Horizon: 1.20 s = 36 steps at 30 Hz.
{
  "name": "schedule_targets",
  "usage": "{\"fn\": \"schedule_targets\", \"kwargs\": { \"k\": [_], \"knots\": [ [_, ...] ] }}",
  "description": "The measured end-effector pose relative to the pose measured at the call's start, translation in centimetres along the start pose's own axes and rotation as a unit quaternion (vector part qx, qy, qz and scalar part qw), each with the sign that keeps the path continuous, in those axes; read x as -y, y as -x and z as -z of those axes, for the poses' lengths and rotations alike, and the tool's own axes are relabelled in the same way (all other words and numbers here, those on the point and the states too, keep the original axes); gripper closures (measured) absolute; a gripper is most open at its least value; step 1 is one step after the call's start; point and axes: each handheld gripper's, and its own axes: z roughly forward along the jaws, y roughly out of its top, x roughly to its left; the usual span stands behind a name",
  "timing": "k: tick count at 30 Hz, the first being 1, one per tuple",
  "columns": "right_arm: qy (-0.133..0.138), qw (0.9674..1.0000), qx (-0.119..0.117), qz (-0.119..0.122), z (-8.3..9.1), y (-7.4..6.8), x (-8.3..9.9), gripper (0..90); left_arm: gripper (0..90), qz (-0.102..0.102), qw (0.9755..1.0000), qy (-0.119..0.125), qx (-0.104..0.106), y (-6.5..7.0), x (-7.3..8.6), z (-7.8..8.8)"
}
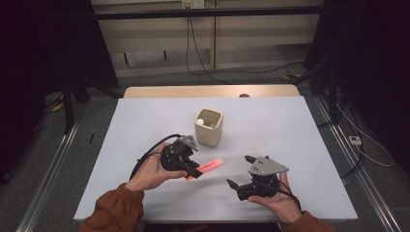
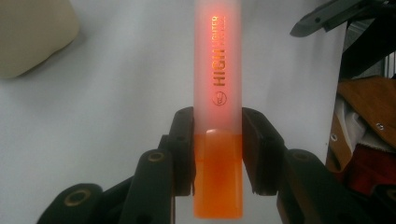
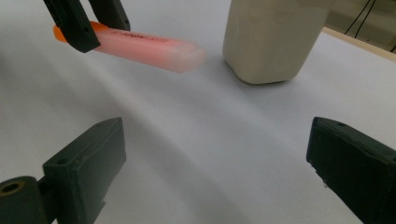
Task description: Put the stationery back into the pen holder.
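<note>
An orange highlighter (image 1: 209, 167) with a frosted pink barrel is held above the white table (image 1: 300, 145), with my left gripper (image 1: 192, 172) shut on it. In the left gripper view the pads clamp the highlighter (image 2: 218, 84) where the barrel meets its orange end, and my left gripper (image 2: 218, 123) points along it. My right gripper (image 1: 239, 170) rests in the person's palm to the right with its jaws wide apart and nothing between them. The right gripper view looks past my right gripper (image 3: 219, 144) to the highlighter (image 3: 149, 46) and the left gripper's fingers (image 3: 81, 28) on it.
A cream square cup (image 1: 209, 126) stands on the table behind both grippers, with white items inside it. The same cup (image 3: 271, 37) sits close beyond the highlighter's tip. Bare white table lies to the left, right and front.
</note>
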Motion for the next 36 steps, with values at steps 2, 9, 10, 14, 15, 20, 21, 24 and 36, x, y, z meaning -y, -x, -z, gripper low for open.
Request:
{"fn": "schedule_targets", "kwargs": {
  "k": [2, 9, 10, 14, 15, 20, 21, 24, 36],
  "knots": [
    [-0.001, 1.0000, -0.001, 0.006, -0.1, -0.1, -0.2, 5.6, 67.3, -0.008, 0.9999, -0.009, -0.001, -0.1, -0.4, 0.0],
    [-0.016, 0.9985, 0.012, 0.051, -0.5, -0.5, -0.9, 11.3, 67.3, -0.018, 0.9995, -0.026, 0.005, 0.0, -1.6, -0.4],
    [-0.015, 0.9977, 0.018, 0.063, -0.5, -0.6, -1.0, 11.3, 67.3, -0.015, 0.9995, -0.026, 0.006, 0.0, -1.6, -0.5],
    [-0.022, 0.9939, 0.028, 0.105, -0.6, -1.3, -1.1, 11.8, 67.3, -0.021, 0.9991, -0.037, 0.009, 0.0, -1.9, -0.8],
    [-0.023, 0.9929, 0.029, 0.113, -0.7, -1.4, -1.2, 12.2, 67.3, -0.021, 0.9990, -0.039, 0.009, 0.0, -1.9, -0.8],
    [-0.026, 0.9845, 0.043, 0.168, -1.1, -2.1, -1.5, 15.3, 67.3, -0.024, 0.9987, -0.043, 0.010, 0.0, -2.4, -0.8],
    [-0.024, 0.9822, 0.047, 0.180, -1.1, -2.2, -1.6, 15.7, 67.3, -0.025, 0.9986, -0.046, 0.010, 0.0, -2.4, -0.8],
    [-0.017, 0.9749, 0.060, 0.214, -1.2, -2.6, -1.9, 17.9, 67.2, -0.025, 0.9984, -0.049, 0.010, 0.1, -2.6, -0.9],
    [-0.028, 0.9480, 0.080, 0.307, -1.5, -3.8, -2.0, 34.1, 67.3, -0.025, 0.9973, -0.067, 0.016, 0.2, -3.2, -1.4]
  ]
}}
